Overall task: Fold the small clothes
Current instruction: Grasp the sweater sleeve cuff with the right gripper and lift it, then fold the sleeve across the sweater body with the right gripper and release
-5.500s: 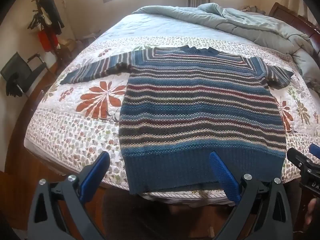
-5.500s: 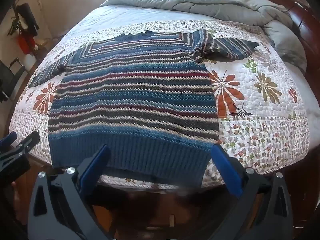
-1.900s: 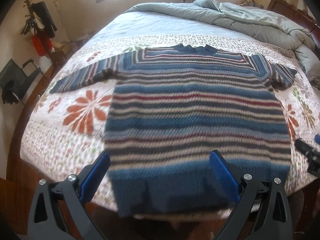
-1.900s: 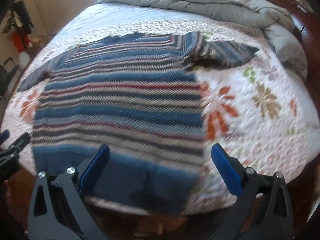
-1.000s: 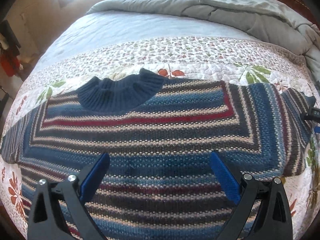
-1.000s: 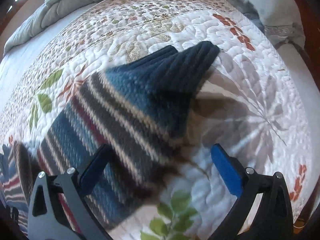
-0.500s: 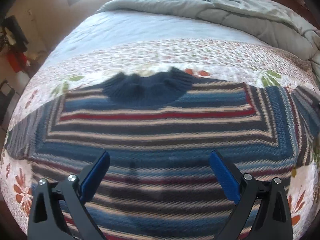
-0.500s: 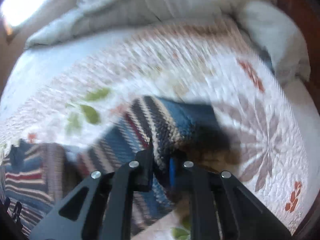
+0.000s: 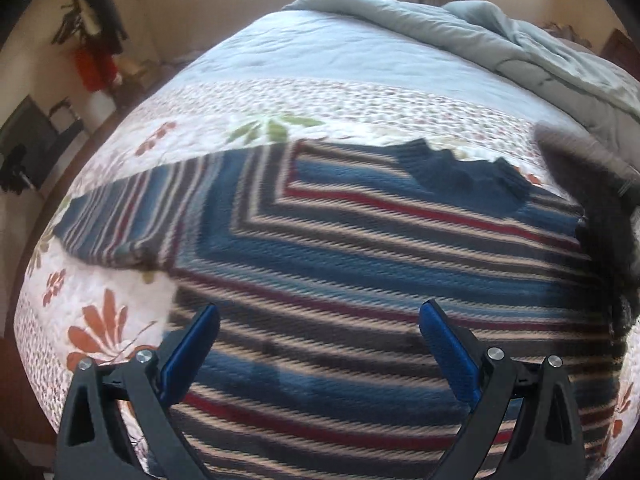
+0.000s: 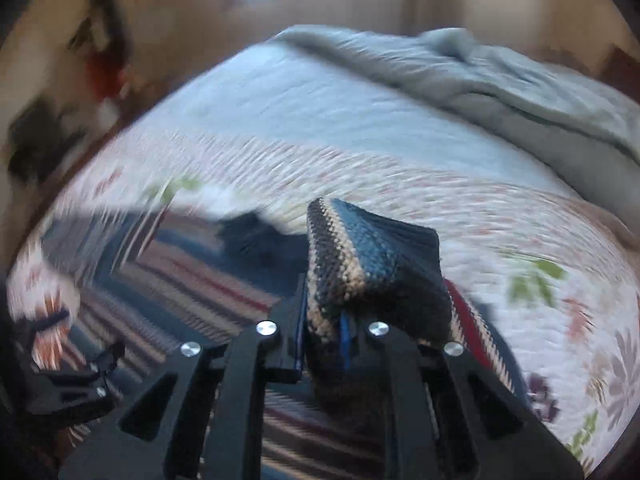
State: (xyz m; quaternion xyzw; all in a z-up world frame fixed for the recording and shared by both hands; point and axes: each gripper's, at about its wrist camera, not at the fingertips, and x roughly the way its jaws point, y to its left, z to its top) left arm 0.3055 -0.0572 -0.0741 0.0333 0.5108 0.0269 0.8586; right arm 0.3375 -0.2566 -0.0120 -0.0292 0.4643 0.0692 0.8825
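The striped sweater [image 9: 360, 264] lies flat on the floral quilt [image 9: 120, 312], but its right sleeve [image 10: 372, 256] is now off the bed: our right gripper [image 10: 324, 340], wide a second ago, is clenched on it. Our left gripper [image 9: 320, 344] hovers released, so the fold-in begins.

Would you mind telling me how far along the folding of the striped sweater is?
Done: the striped sweater lies spread flat on the quilt. In hand: the right claw is shut on the sleeve cuff and holds it raised above the sweater's body. Left: the other sleeve lies out to the side, the left claw is open and holds nothing, and the body is unfolded.
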